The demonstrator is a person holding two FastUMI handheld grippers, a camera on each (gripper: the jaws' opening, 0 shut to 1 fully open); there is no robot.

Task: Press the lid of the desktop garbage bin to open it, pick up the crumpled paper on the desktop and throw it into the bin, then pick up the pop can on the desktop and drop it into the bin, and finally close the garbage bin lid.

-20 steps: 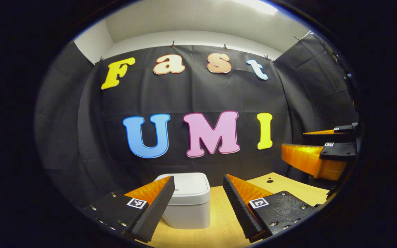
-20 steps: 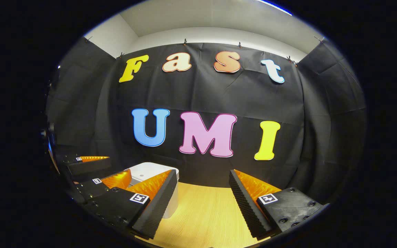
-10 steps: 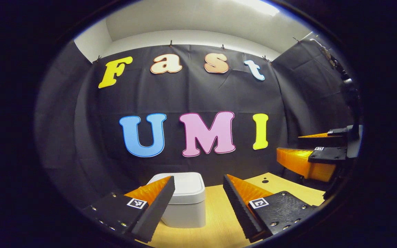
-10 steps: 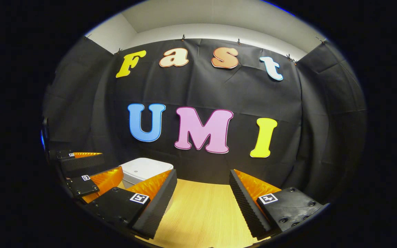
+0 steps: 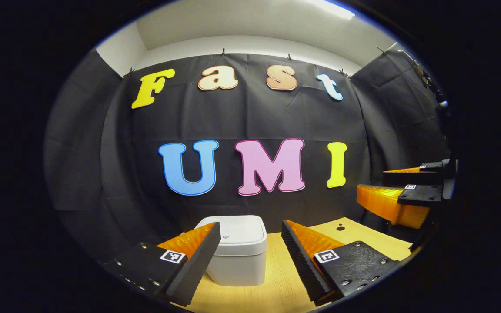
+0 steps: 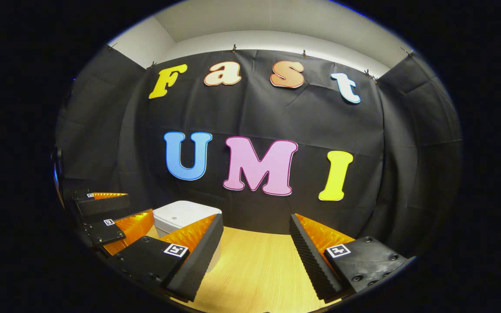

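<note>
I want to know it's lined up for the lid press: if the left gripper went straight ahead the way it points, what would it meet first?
Probably the white bin, lid shut, just ahead. The open left gripper frames its right half, so the left-hand finger may reach it first; depth is unclear.

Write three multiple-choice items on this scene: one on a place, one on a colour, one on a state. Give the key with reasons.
1. In the left gripper view, the garbage bin stands:
A. ahead, on the desktop
B. on the floor
C. against the ceiling

2. The bin's colour is:
A. red
B. white
C. green

3. The bin's lid is:
A. missing
B. raised
C. closed

Key: 1 A, it rests on the wooden top beyond the left gripper. 2 B, body and lid are white. 3 C, the lid lies flat on the body.
</note>
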